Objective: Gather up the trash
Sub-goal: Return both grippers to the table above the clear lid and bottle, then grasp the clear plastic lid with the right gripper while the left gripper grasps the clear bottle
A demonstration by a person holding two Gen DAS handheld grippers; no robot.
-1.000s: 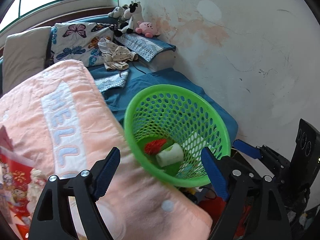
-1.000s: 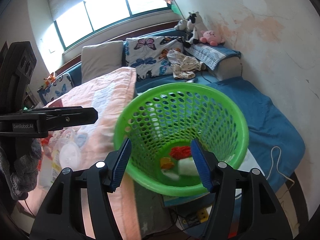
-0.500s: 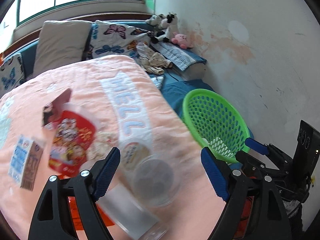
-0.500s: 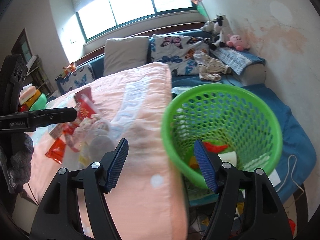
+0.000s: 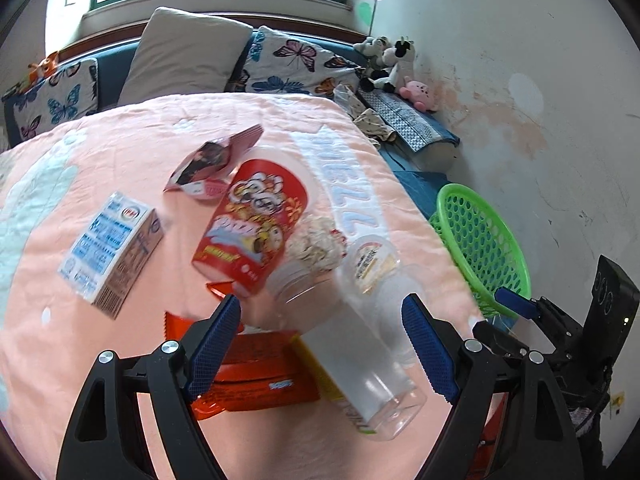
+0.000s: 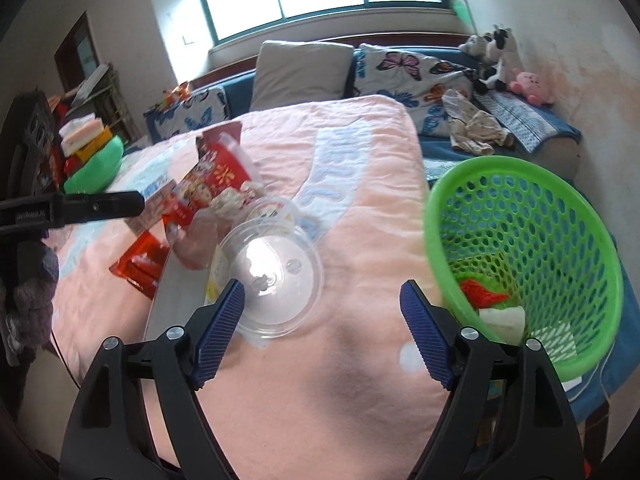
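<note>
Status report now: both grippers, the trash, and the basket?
Left gripper open, empty, above clear bottle. Right gripper open, empty. Wrappers, milk carton on pink blanket. Green basket beside bed, partly filled.

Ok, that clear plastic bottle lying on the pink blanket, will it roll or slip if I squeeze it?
The clear bottle looks empty, so probably very light. It lies on its side on the soft blanket, so a nudge may roll it. Its smooth thin wall will likely dent and could slip between the left gripper pads.
</note>
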